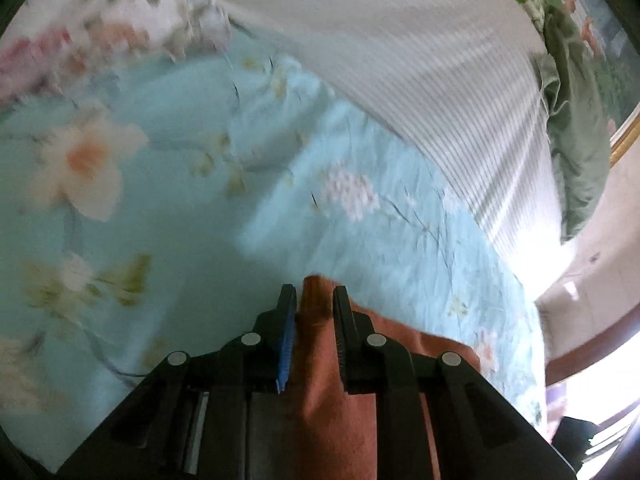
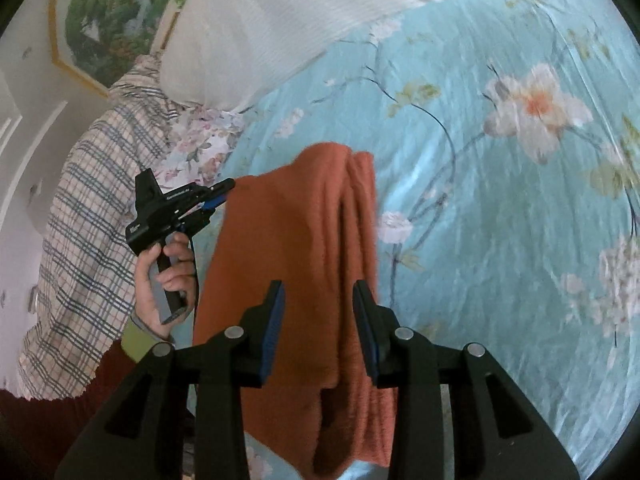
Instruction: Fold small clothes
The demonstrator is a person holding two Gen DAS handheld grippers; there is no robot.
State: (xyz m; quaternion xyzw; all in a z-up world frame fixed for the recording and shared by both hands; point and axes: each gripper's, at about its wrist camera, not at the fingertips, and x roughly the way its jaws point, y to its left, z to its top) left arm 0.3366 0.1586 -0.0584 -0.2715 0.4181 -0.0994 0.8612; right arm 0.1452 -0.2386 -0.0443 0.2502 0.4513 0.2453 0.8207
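A rust-orange fleecy garment (image 2: 304,248) hangs in folds above the bed. My left gripper (image 1: 315,300) is shut on one edge of it (image 1: 320,360), which bunches between the fingers and trails to the right. From the right wrist view the left gripper (image 2: 230,186) is at the garment's upper left corner, held in a hand. My right gripper (image 2: 318,292) is open, its fingers either side of the hanging cloth without pinching it.
A light blue floral bedspread (image 2: 500,200) covers the bed below. A white ribbed pillow (image 1: 420,80) lies at the head. A plaid shirt (image 2: 92,216) lies at the left in the right wrist view, an olive garment (image 1: 572,140) at the bed's edge.
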